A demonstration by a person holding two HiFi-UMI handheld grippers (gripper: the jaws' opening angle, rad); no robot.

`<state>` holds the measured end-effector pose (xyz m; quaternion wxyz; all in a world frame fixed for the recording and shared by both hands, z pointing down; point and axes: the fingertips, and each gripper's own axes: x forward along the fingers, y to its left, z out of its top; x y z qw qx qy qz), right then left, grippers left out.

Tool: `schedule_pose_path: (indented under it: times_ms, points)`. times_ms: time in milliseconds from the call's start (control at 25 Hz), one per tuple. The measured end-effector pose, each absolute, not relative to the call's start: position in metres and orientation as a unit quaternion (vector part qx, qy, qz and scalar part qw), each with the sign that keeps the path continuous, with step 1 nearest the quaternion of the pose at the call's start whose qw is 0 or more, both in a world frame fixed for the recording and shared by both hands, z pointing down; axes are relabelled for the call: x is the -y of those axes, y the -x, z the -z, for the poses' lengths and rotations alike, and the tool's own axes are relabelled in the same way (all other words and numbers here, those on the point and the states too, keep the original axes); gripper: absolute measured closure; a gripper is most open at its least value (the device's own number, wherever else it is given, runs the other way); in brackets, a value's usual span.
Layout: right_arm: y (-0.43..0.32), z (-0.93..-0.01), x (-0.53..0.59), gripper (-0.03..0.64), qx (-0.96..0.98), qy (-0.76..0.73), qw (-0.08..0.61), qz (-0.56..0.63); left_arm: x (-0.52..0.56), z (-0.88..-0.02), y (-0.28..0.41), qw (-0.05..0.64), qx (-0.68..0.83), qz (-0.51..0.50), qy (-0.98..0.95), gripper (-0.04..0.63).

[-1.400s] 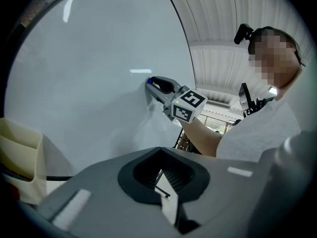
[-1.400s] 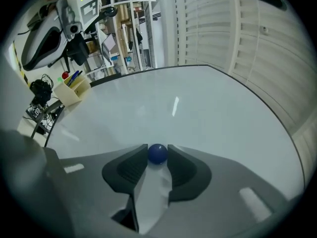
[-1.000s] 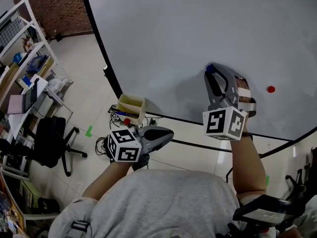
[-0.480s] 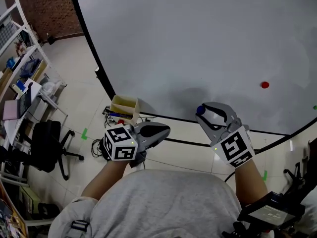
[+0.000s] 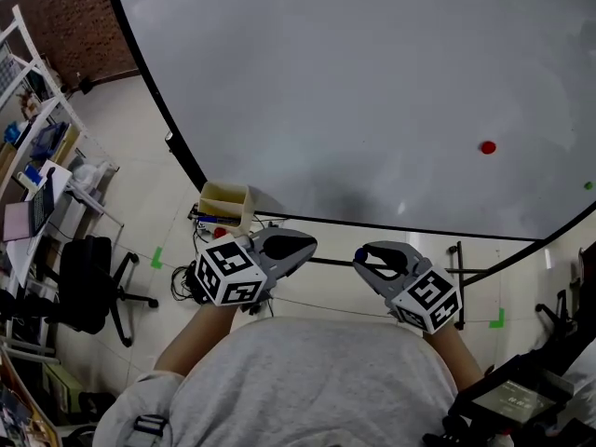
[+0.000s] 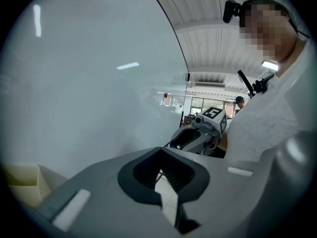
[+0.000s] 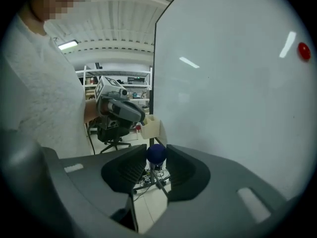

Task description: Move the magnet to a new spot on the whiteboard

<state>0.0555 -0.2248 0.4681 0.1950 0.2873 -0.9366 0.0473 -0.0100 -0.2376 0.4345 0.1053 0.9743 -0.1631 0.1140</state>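
- whiteboard (image 5: 372,82): fills most of the head view. nearly all of it is bare, so there is plenty of room to set something down. its black lower edge runs just above both grippers.
- right gripper (image 5: 365,261): held low, below that edge and off the board. the fingers are part-spread and pinch the blue magnet (image 7: 156,153) at their tips.
- key relation: the board face lies ahead of and above the magnet, with a clear gap between them. judged: the hand must rise past the lower edge and push forward before the magnet can touch.
- the magnet is a small round knob with no long axis to line up.
- left gripper (image 5: 305,246): near the right one, fingers pressed together on nothing, idle. the right hand is the working one.
- cream tray (image 5: 225,203): at the board's lower left edge, beyond the left gripper.
- red magnet (image 5: 488,147): on the board up and right, well apart. best kept clear of it.
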Motion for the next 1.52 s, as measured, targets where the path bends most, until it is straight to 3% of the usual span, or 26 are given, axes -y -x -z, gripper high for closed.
schedule_pose_path:
  times_ms: [1520]
  points:
    - [-0.052, -0.475, 0.219, 0.489, 0.940, -0.276, 0.194, -0.048, 0.231, -0.444, -0.004, 0.135, 0.151, -0.097, -0.974, 0.611]
